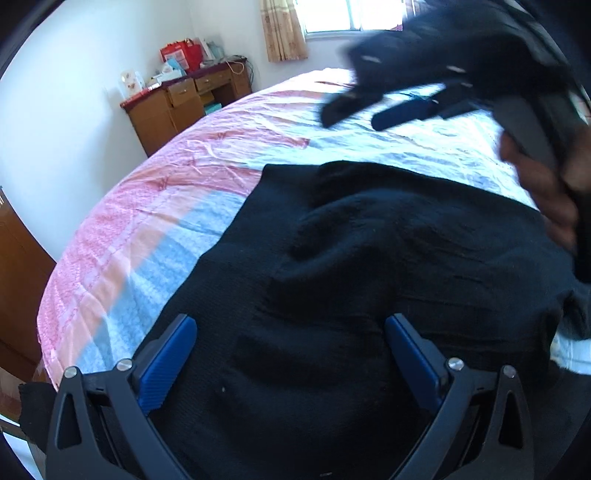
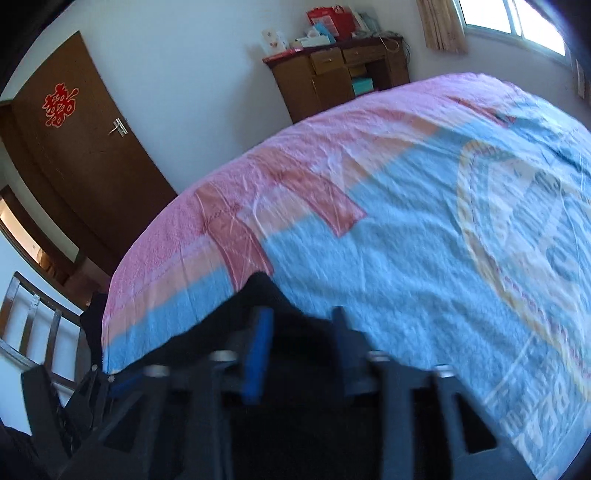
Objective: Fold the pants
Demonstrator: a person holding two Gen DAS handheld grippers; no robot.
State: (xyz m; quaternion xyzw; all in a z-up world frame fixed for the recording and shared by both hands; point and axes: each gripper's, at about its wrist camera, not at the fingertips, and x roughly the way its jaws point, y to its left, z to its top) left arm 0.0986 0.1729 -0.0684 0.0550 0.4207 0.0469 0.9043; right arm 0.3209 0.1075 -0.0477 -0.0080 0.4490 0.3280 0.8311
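Black pants [image 1: 369, 258] lie bunched on a bed with a pink, orange and blue cover [image 1: 155, 229]. My left gripper [image 1: 290, 339] is open and empty, its blue-padded fingers just above the pants' near part. My right gripper [image 2: 301, 332] is blurred; its fingers are close together with black pants cloth [image 2: 266, 291] between and around them. In the left wrist view the right gripper [image 1: 391, 107] hovers over the bed's far right, held by a hand [image 1: 546, 192], with black cloth hanging around it.
A wooden desk [image 1: 184, 103] with red boxes stands against the far wall beside a curtained window [image 1: 332, 18]. A brown door [image 2: 74, 147] stands left of the bed. A metal rack [image 2: 33, 325] is at the bed's near left corner.
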